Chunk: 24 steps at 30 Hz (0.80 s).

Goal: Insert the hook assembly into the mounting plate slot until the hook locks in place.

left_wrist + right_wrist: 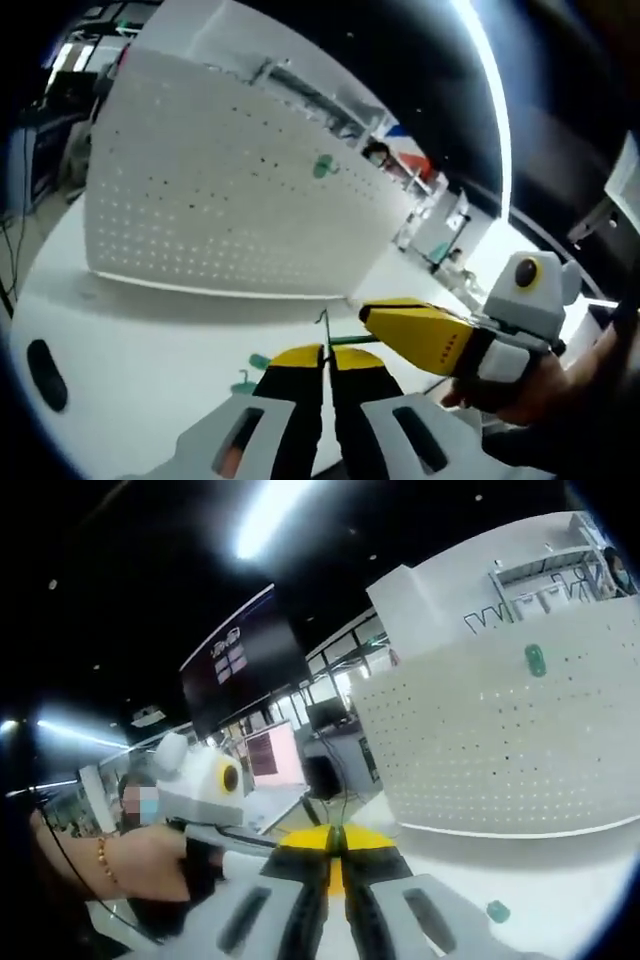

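Left gripper [325, 362]: jaws drawn together, with a thin metal wire [324, 322] seen rising from the seam between the tips; it is taken to be clamped on the hook assembly [352, 340], whose green shaft runs sideways just past the tips toward the right gripper [372, 314]. The right gripper is seen entering from the right of the left gripper view, held by a hand [535, 385], its yellow tips meeting the same green shaft; in the right gripper view its jaws [337, 842] stand closed, though what lies between them cannot be made out there. The hook's long axis is judged to lie roughly across the left gripper's line of sight, not pointed at the board. The mounting plate [230, 190], a white perforated panel, stands upright on the white surface [140, 350], ahead of and above both grippers and well apart from them; one green piece [322, 166] is already seated in it. Loose green pieces [250, 372] lie on the surface near the left gripper. The coming move is judged to turn on swinging the hook's end toward the panel's holes; the left gripper appears nearer.
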{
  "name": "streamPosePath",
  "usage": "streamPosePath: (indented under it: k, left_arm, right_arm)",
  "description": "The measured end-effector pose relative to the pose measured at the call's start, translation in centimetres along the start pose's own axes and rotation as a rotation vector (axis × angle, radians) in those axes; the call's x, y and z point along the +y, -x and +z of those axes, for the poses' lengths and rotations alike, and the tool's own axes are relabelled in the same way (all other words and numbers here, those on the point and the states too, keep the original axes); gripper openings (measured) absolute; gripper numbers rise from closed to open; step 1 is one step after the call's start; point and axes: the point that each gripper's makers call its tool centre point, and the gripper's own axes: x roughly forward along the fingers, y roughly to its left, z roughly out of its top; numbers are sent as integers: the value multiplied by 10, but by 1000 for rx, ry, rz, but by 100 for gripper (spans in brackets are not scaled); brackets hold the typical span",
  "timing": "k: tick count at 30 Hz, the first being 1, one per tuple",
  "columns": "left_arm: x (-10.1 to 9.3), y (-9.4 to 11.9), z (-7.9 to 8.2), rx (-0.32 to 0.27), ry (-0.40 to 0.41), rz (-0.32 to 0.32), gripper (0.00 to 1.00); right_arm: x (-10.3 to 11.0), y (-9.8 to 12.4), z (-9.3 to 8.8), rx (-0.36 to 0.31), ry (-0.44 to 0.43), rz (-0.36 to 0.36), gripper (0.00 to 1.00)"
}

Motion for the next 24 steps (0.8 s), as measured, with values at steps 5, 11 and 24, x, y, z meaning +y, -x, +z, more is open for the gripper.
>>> streamPosePath:
  k: [5, 11, 24]
  left_arm:
    - [1, 0, 2, -7, -16, 6, 1]
    - [7, 3, 7, -18, -75, 44, 1]
    - [-5, -2, 17, -27, -315, 91, 1]
  right_arm:
    - [0, -1, 2, 9, -11, 3, 3]
    - [-8, 14, 14, -11, -101, 1, 8]
    - [-8, 12, 8, 19, -178, 20, 12]
